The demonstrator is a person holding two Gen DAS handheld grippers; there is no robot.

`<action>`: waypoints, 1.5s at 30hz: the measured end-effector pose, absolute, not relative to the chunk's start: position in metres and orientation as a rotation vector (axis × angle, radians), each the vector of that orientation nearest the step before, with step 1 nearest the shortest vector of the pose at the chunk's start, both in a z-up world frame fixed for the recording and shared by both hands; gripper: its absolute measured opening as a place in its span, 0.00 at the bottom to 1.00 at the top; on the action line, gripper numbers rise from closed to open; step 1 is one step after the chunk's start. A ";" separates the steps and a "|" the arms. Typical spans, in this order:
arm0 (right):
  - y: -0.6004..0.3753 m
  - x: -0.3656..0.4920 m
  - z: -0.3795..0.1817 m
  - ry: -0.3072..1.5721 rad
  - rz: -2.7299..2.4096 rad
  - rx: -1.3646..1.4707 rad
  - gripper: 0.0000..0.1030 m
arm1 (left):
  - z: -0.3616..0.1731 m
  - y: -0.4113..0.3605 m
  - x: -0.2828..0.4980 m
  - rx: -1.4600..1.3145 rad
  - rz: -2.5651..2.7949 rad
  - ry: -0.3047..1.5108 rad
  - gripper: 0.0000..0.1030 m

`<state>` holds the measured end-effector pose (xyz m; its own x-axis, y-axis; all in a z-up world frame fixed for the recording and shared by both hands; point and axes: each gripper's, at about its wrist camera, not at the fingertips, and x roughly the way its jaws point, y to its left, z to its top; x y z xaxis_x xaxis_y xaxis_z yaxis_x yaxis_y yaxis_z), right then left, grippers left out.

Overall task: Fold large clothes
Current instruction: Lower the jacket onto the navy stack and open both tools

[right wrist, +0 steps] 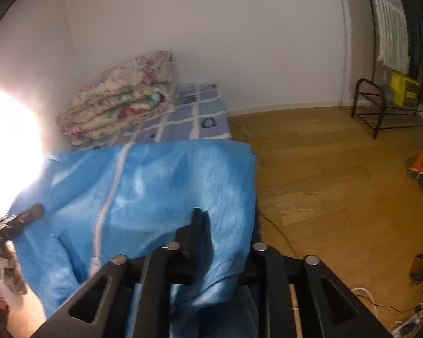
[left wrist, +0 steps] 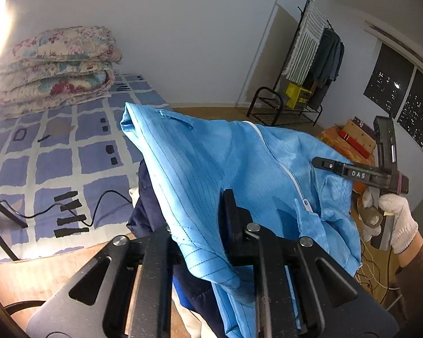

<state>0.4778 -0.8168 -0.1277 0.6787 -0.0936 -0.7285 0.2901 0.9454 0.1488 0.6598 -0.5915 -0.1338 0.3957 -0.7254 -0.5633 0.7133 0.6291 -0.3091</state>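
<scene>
A light blue pinstriped jacket with a white zipper hangs in the air, stretched between both grippers. My left gripper is shut on one edge of it; cloth drapes over the jaws. My right gripper is shut on the other edge of the jacket. The right gripper also shows in the left wrist view, held by a white-gloved hand. A dark navy garment lies under the jacket.
A bed with a blue-and-white checked cover holds a folded floral quilt and a black cable. A clothes rack, a low black shelf and boxes stand on the wood floor.
</scene>
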 end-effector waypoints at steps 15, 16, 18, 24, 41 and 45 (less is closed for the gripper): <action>-0.819 0.454 -0.120 0.831 -0.399 0.195 0.55 | -0.120 -0.566 0.637 -0.011 -0.869 0.692 0.57; -0.817 0.450 -0.118 0.826 -0.405 0.195 0.55 | -0.118 -0.564 0.635 -0.010 -0.868 0.689 0.57; -0.813 0.446 -0.113 0.819 -0.412 0.199 0.55 | -0.113 -0.559 0.626 -0.004 -0.870 0.677 0.57; -0.793 0.430 -0.095 0.786 -0.420 0.192 0.55 | -0.098 -0.541 0.597 0.016 -0.875 0.643 0.57; -0.685 0.305 0.008 0.680 -0.333 0.191 0.57 | 0.005 -0.419 0.428 0.036 -0.859 0.551 0.57; -0.656 0.263 0.028 0.662 -0.307 0.184 0.57 | 0.021 -0.388 0.382 0.033 -0.857 0.530 0.57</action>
<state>0.2633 -0.6559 0.0278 0.7465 -0.2203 -0.6279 0.3365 0.9390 0.0706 0.3822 -0.3880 0.0210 0.5343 -0.7108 -0.4575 0.7269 0.6626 -0.1806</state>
